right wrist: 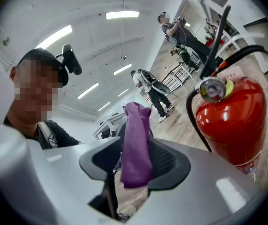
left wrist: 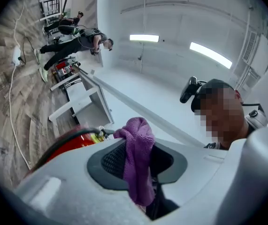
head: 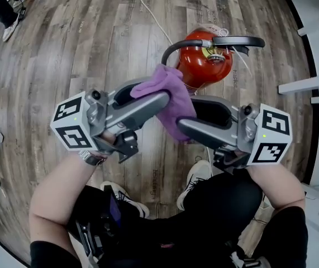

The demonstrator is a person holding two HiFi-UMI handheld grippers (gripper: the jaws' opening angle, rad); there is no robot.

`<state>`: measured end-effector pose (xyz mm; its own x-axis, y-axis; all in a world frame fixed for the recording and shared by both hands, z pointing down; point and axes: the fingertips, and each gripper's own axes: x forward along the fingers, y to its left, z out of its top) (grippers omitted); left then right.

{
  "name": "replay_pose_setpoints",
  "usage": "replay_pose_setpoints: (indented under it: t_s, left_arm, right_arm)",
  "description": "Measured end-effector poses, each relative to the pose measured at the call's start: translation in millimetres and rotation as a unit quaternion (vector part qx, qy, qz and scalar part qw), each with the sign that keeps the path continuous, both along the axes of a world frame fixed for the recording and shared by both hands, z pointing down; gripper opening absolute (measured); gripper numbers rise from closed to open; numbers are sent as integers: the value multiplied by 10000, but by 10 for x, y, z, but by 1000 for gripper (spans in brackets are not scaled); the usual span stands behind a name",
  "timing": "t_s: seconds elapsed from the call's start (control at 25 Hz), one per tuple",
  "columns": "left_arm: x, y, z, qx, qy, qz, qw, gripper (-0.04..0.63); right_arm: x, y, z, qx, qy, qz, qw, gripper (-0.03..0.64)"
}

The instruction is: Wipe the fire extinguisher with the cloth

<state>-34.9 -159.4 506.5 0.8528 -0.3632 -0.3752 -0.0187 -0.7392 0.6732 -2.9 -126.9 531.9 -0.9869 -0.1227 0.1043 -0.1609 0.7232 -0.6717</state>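
A purple cloth (head: 168, 91) hangs between my two grippers, which face each other above the wooden floor. My left gripper (head: 156, 94) is shut on the cloth's upper bunch; in the left gripper view the cloth (left wrist: 137, 158) drapes over the black pad. My right gripper (head: 187, 115) stands open, and the cloth's lower end (right wrist: 136, 149) rests loosely against its pad. The red fire extinguisher (head: 204, 63) stands upright on the floor just beyond the cloth, with a black hose, lever and gauge. It also shows in both gripper views (left wrist: 70, 142) (right wrist: 234, 121).
A white cable (head: 148, 10) runs across the floor behind the extinguisher. White furniture (head: 315, 82) lines the right side. The person's shoes (head: 195, 180) are below the grippers. Other people (right wrist: 152, 88) stand farther off in the room.
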Motion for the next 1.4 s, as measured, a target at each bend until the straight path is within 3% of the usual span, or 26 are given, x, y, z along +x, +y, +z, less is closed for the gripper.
replay_pose_setpoints:
  t_s: [0.08,0.16,0.28,0.36,0.48,0.72,0.8,0.88,1.08,1.12,1.28,1.4]
  left_arm:
    - [-204,-166,-98,75,-111,-116,9998,98]
    - [-366,-302,-163,243,-607,37,9979,100]
    - [-431,-484,-215,493,-1557,576,9849,101]
    - [-379,-651,-274,565,-1911,902,9758,101]
    - [-228,-901,-404,534,-1910,1416,9699,103]
    - [148,-1292,-193,-465,-1789,2444,9519,103]
    - [243,-1390,-62,-595,-1954,2630,9429,103]
    - [337,-1480,120,-641,-2352,2720,9309,103]
    - [554,-1452,661,-542,-3202,3071,8946,106]
    - [568,-1474,741,-611,-3228,3061,8935,115]
    - [547,-1603,939,-806,-3029,2824,9066,110]
    - [477,-1548,1430,-928,-3417,2709,8951,109]
  right_arm:
    - [135,-17,-153,-36,-74,304,9995,183]
    - [200,84,-378,-162,-340,398,9985,94]
    - [87,430,-587,-802,-612,295,9945,41]
    - [-25,674,-549,-1032,-522,189,9931,32]
    - [-70,783,-364,-1141,-327,149,9928,11]
    - [82,420,-344,-1629,-891,403,9818,-2]
    - [80,466,-377,-1636,-971,242,9814,-2]
    - [86,498,-356,-1658,-926,116,9817,-2]
    - [117,437,-314,-1966,-1015,99,9752,-2]
    - [133,415,-327,-2002,-1053,110,9740,-2]
    - [256,357,-296,-1919,-1082,149,9753,-2]
    - [270,342,-337,-2035,-1147,142,9722,-2]
